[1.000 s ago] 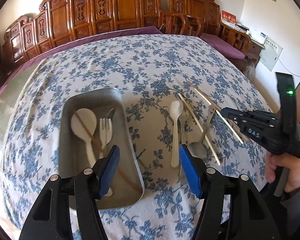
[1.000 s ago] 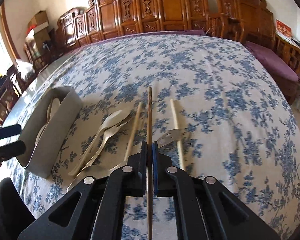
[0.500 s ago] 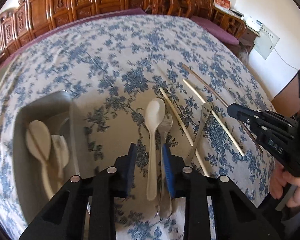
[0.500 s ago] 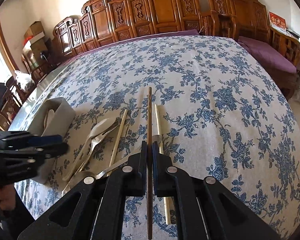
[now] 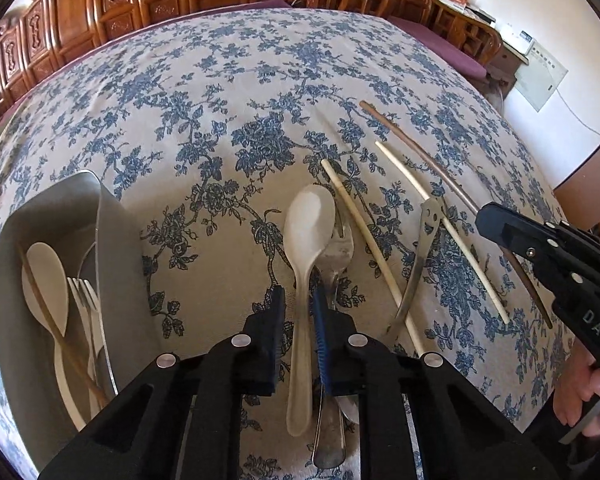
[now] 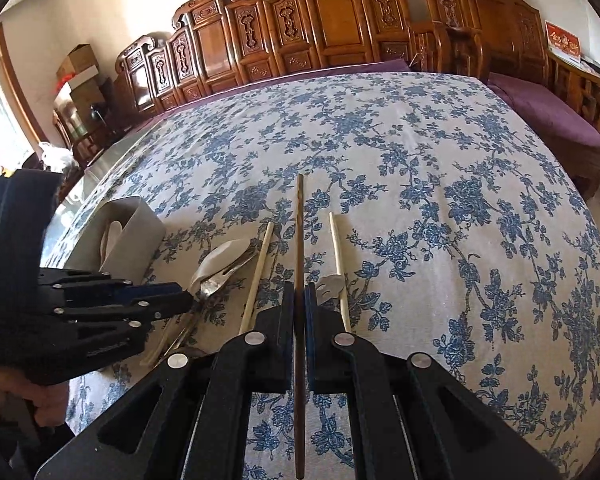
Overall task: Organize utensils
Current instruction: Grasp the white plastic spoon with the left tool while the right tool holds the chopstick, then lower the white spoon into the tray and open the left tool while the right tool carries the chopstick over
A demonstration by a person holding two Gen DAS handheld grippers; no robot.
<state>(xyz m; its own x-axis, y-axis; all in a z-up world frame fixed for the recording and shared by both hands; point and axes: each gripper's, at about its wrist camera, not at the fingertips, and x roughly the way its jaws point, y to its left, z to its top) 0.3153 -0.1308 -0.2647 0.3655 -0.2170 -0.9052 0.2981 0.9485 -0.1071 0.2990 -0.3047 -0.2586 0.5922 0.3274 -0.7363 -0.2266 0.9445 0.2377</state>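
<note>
Utensils are lying in two groups on the blue-flowered tablecloth [image 5: 228, 92] — some inside the metal tray [image 5: 116, 240], others loose to its right. In the tray, a white spoon [image 5: 46, 280], a white fork [image 5: 85, 300] and a thin brown chopstick [image 5: 56, 328] are resting together, the chopstick crossing over the spoon.

Left gripper [image 5: 298, 312] is sitting low over the cloth, jaws narrowed around the handle of a second white spoon [image 5: 308, 224]; the blue pad on the right side is lying against the handle, while a small gap is showing on the left side — contact there cannot be confirmed. A metal fork [image 5: 338, 248] is lying just beside this spoon, partly beneath it.

Right gripper [image 6: 299, 300] is clamping a dark brown chopstick [image 6: 299, 216], jaws pressed flat against it, the stick pointing straight ahead along the fingers. Two pale chopsticks [image 6: 258, 268] are lying on either side of it, and a metal utensil handle [image 5: 422, 248] is crossing between them.
</note>
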